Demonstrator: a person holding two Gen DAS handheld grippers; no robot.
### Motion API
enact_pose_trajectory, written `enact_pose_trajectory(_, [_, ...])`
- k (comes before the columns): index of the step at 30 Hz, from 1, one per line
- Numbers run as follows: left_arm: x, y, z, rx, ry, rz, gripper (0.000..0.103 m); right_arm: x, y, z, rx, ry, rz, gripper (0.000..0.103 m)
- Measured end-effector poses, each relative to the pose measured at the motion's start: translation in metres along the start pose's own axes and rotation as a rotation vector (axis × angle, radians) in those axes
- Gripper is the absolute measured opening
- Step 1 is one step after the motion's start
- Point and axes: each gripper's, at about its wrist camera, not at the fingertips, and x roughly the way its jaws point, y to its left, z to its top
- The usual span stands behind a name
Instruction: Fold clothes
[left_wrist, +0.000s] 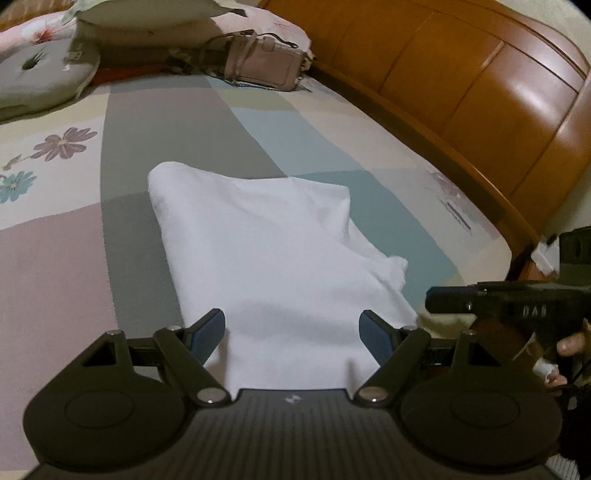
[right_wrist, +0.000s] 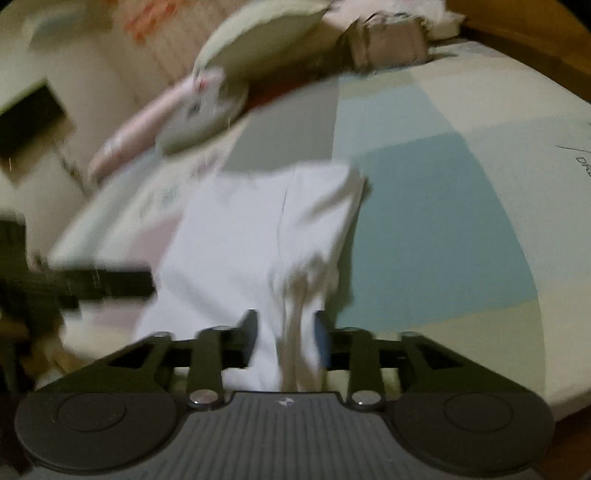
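Observation:
A white garment (left_wrist: 258, 240) lies partly folded on the patchwork bedsheet (left_wrist: 155, 125), with a rumpled flap along its right side. My left gripper (left_wrist: 291, 317) stands open over the garment's near edge, its blue pads well apart and pressing on nothing. In the blurred right wrist view the garment (right_wrist: 258, 221) runs away from me. A bunched fold of its near right corner sits between the fingers of my right gripper (right_wrist: 286, 317), which stand partly apart and do not clamp it. From the left wrist view the right gripper (left_wrist: 436, 300) is at the garment's right edge, with a hand (left_wrist: 569, 347) behind it.
A pink handbag (left_wrist: 266, 62) and a grey cushion (left_wrist: 37, 77) lie at the far end of the bed, with pillows behind them. The wooden bed frame (left_wrist: 480, 96) runs along the right side. The bedsheet (right_wrist: 443, 206) right of the garment is bare.

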Motion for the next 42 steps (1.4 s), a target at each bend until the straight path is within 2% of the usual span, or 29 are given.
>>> enact_pose_trajectory(2, [0.000, 0.002, 0.000, -0.007, -0.007, 0.006, 0.080, 0.009, -0.003, 0.006, 0.045, -0.023, 0.019, 0.042])
enact_pose_trajectory(5, [-0.001, 0.004, -0.001, -0.010, -0.013, 0.014, 0.080, 0.032, 0.000, 0.008, 0.060, -0.039, -0.008, 0.040])
enact_pose_trajectory(6, [-0.001, 0.005, -0.001, -0.015, -0.013, 0.014, 0.080, 0.040, 0.001, 0.007, 0.060, -0.046, -0.035, 0.021])
enact_pose_trajectory(7, [-0.002, 0.006, -0.002, -0.020, -0.012, 0.014, 0.080, 0.043, 0.000, 0.007, 0.051, -0.055, -0.057, 0.012])
enact_pose_trajectory(12, [-0.001, 0.006, -0.003, -0.011, -0.014, -0.031, 0.080, 0.036, -0.005, 0.022, -0.006, -0.096, -0.087, 0.012])
enact_pose_trajectory(14, [0.006, 0.004, -0.007, -0.002, 0.001, -0.065, 0.080, 0.040, -0.006, 0.026, -0.030, -0.047, -0.082, 0.012])
enact_pose_trajectory(16, [0.014, 0.002, -0.010, 0.009, 0.040, -0.069, 0.080, 0.047, -0.006, 0.022, -0.087, 0.014, -0.113, 0.012])
enact_pose_trajectory(19, [0.020, 0.002, -0.014, 0.035, 0.079, -0.065, 0.079, 0.034, -0.013, 0.017, -0.076, 0.027, -0.122, 0.018])
enact_pose_trajectory(22, [0.006, 0.006, 0.004, 0.061, 0.029, -0.061, 0.079, 0.011, -0.003, 0.019, -0.103, -0.051, -0.119, 0.020])
enact_pose_trajectory(24, [0.002, 0.007, 0.025, 0.113, -0.014, -0.043, 0.079, -0.001, 0.007, 0.020, -0.140, -0.112, -0.099, 0.021])
enact_pose_trajectory(26, [0.007, 0.008, 0.042, 0.151, -0.040, -0.036, 0.079, 0.001, 0.022, 0.021, -0.215, -0.141, -0.044, 0.029])
enact_pose_trajectory(28, [0.016, 0.010, 0.055, 0.178, -0.055, -0.042, 0.079, 0.019, 0.036, 0.020, -0.297, -0.135, -0.035, 0.030])
enact_pose_trajectory(31, [0.043, 0.011, 0.058, 0.235, -0.032, -0.037, 0.079, 0.053, 0.038, 0.017, -0.356, -0.086, -0.079, 0.029])
enact_pose_trajectory(32, [0.057, 0.015, 0.054, 0.233, 0.015, -0.019, 0.078, 0.061, 0.035, 0.014, -0.358, -0.064, -0.092, 0.026])
enact_pose_trajectory(33, [0.062, 0.016, 0.048, 0.246, 0.020, -0.019, 0.077, 0.067, 0.028, 0.011, -0.350, -0.039, -0.102, 0.021])
enact_pose_trajectory(36, [0.076, 0.020, 0.032, 0.282, 0.033, -0.019, 0.078, 0.063, 0.010, 0.004, -0.315, -0.037, -0.067, 0.014])
enact_pose_trajectory(38, [0.072, 0.020, 0.041, 0.251, 0.052, -0.022, 0.074, 0.059, 0.006, 0.003, -0.310, -0.031, -0.065, 0.012])
enact_pose_trajectory(39, [0.069, 0.021, 0.047, 0.227, 0.045, -0.022, 0.073, 0.058, 0.006, 0.003, -0.305, -0.027, -0.064, 0.012])
enact_pose_trajectory(41, [0.061, 0.019, 0.058, 0.250, -0.017, -0.028, 0.074, 0.058, 0.010, 0.003, -0.311, -0.021, -0.073, 0.012])
enact_pose_trajectory(42, [0.062, 0.018, 0.061, 0.280, -0.034, -0.006, 0.075, 0.058, 0.011, 0.003, -0.312, -0.020, -0.076, 0.012])
